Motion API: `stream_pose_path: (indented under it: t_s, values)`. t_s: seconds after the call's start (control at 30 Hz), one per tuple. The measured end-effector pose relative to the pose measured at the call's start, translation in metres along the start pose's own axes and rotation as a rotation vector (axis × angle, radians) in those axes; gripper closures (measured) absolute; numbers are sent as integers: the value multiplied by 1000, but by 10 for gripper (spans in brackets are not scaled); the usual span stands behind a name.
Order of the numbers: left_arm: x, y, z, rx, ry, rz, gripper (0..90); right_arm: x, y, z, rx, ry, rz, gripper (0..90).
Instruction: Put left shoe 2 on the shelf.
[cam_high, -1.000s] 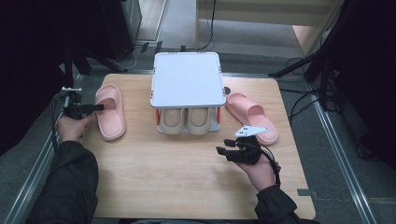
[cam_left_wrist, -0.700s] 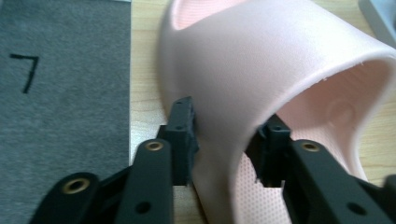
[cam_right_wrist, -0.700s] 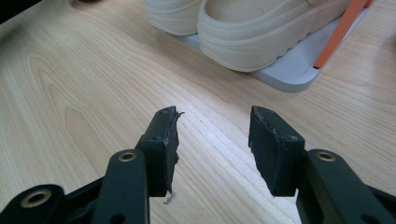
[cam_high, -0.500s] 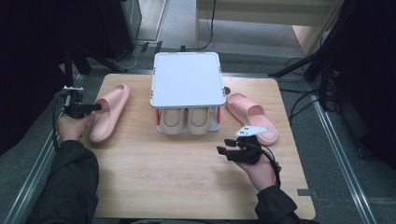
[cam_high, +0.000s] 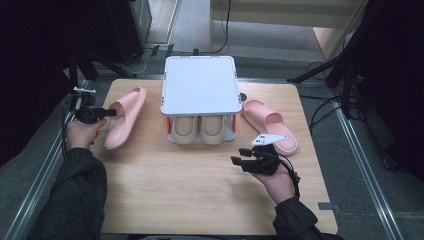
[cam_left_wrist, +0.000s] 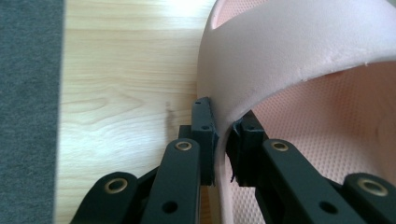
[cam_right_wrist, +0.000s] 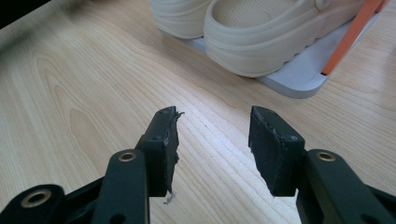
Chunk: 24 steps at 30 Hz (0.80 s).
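Left gripper, jaws just closed on the left pink slipper's strap; right gripper idle, jaws wide; right pink slipper unmoved.

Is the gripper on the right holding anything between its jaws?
No: the right gripper has its jaws standing apart over the bare wooden table, with nothing between them.

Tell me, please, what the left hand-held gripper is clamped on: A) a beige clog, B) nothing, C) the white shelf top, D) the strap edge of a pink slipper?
D: in the left gripper view the left hand-held gripper pinches the strap edge of the pink slipper.
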<state>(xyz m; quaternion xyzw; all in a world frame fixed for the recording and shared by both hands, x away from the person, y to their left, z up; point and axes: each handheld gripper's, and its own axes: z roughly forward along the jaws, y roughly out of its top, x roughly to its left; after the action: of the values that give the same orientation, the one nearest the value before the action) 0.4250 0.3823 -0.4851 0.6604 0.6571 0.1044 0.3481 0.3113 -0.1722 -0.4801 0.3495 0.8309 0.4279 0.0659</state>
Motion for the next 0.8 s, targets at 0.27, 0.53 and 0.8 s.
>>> stream_pose_path:
  t_s: [0.27, 0.53, 0.8]
  values:
    - [-18, 13, -6, 6, -33, -25, 808, 1, 4, 3, -9, 17, -6, 533]
    - [-37, 37, -21, 0, -14, 12, 811, 0, 7, 5, -12, 19, -11, 534]
    - [-58, 64, -38, -2, 5, 33, 813, -3, 10, 4, -22, 21, -6, 535]
